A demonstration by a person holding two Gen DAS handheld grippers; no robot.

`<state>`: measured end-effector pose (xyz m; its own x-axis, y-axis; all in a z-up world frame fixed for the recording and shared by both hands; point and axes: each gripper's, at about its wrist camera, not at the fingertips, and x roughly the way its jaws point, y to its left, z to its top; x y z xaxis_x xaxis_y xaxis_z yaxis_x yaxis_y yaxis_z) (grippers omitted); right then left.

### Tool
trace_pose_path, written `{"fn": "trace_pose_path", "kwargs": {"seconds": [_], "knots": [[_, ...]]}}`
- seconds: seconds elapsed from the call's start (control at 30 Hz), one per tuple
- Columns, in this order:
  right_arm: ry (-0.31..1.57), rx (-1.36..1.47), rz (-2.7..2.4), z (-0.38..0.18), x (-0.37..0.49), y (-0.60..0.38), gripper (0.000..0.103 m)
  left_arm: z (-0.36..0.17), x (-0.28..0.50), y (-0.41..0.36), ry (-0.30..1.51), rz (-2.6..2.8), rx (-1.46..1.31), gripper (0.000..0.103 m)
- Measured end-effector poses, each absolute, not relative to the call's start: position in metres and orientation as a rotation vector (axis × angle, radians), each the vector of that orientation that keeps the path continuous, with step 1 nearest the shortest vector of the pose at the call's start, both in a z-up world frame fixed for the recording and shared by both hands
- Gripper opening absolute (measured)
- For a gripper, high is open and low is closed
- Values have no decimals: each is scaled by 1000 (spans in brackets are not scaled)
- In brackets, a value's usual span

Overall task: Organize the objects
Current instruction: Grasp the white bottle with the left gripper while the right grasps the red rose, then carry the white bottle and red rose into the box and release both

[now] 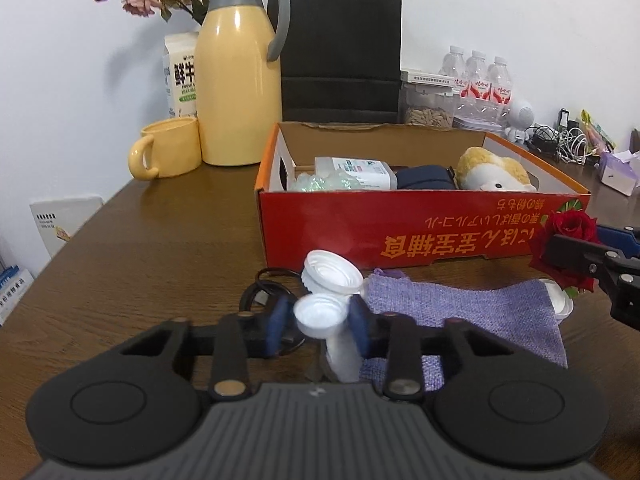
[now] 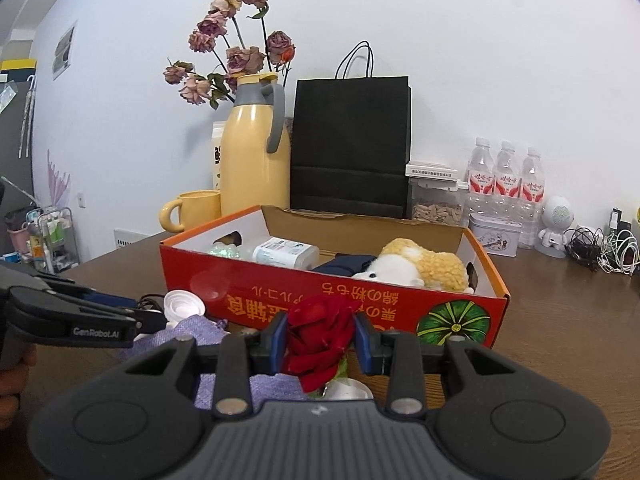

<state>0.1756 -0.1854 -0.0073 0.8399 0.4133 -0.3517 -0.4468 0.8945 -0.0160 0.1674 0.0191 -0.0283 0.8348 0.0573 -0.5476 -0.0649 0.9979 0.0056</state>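
An open red cardboard box (image 1: 400, 216) stands on the brown table and also shows in the right wrist view (image 2: 500, 292). It holds a plush toy (image 1: 492, 174), a dark pouch and a plastic container. My left gripper (image 1: 318, 322) is shut on a white plastic piece (image 1: 320, 314), held just in front of the box. A second white piece (image 1: 330, 272) stands behind it. My right gripper (image 2: 320, 338) is shut on a red rose (image 2: 318, 340), near the box's front wall; the rose also shows in the left wrist view (image 1: 568, 232). A purple woven pouch (image 1: 460, 304) lies below both.
A yellow thermos jug (image 1: 236, 80), a yellow mug (image 1: 168, 152) and a milk carton stand at the back left. A black paper bag (image 1: 340, 48), a seed jar, water bottles (image 1: 480, 80) and tangled cables (image 1: 560, 140) line the back wall. A black cable lies by the left gripper.
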Motion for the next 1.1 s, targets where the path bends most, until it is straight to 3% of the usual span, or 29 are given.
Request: {"fn": "trace_pose_path", "kwargs": {"seconds": [0.6, 1.1], "knots": [[327, -86, 453, -3, 173, -187, 33, -17, 156, 16, 501, 51, -6, 30], [254, -116, 448, 46, 212, -167, 33, 48, 196, -5, 352, 24, 30, 30]]}}
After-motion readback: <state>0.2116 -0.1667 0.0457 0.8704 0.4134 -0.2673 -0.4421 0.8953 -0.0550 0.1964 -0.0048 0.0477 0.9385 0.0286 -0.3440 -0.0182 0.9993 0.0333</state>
